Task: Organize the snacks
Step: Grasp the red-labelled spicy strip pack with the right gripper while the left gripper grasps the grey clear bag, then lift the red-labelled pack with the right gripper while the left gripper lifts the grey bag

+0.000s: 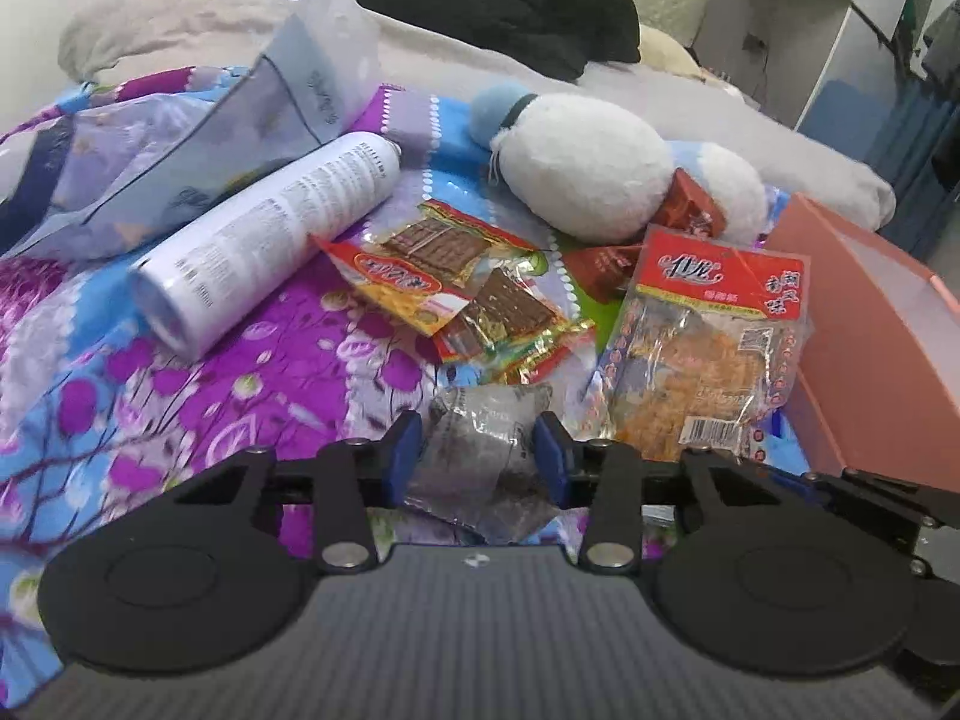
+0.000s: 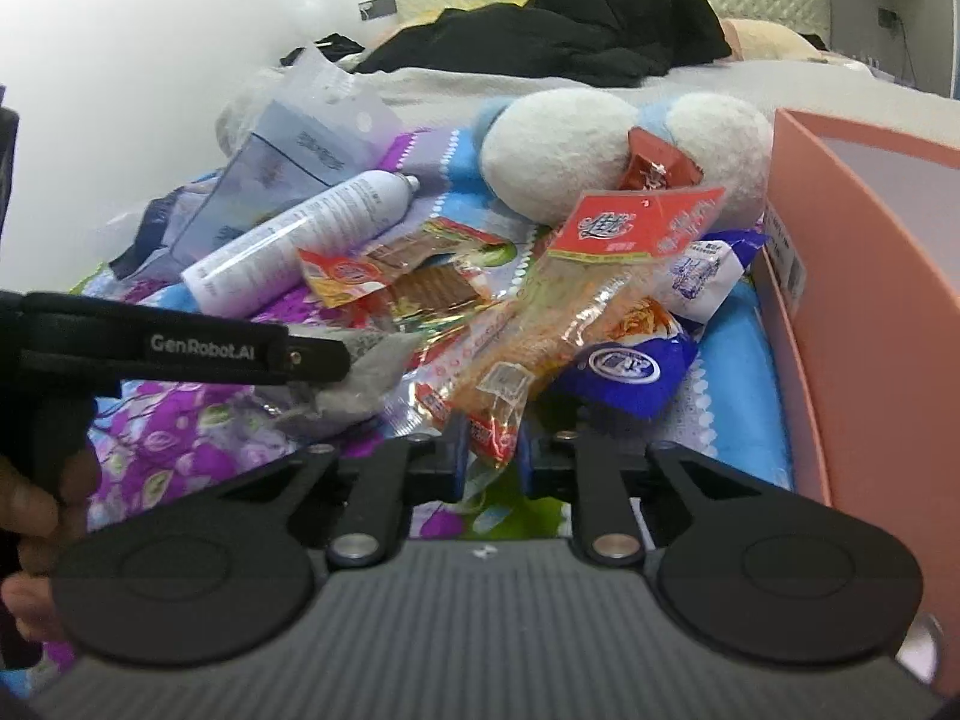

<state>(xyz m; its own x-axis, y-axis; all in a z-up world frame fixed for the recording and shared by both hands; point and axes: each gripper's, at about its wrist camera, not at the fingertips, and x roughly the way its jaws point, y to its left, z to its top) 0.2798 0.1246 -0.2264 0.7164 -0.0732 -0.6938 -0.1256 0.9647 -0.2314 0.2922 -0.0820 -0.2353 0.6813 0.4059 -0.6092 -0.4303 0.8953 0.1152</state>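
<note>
Snack packets lie heaped on a floral bedsheet (image 1: 180, 372). My left gripper (image 1: 479, 456) is shut on a grey see-through packet (image 1: 480, 420), its blue pads pressing both sides. The right wrist view shows that gripper (image 2: 318, 354) from the side, with the grey packet (image 2: 366, 384) in it. My right gripper (image 2: 492, 450) is shut on the bottom corner of a red-topped clear packet of orange strips (image 2: 570, 300), which in the left wrist view (image 1: 708, 348) leans by the pink box (image 1: 870, 330). Packets of brown slabs (image 1: 432, 264) lie in the middle.
A white spray can (image 1: 270, 228) lies left of the packets beside a clear plastic bag (image 1: 240, 138). A white plush toy (image 1: 582, 168) sits behind, with a small red packet (image 1: 690, 210) against it. Blue packets (image 2: 624, 366) lie by the pink box (image 2: 870, 300). A hand (image 2: 30, 510) holds the left gripper.
</note>
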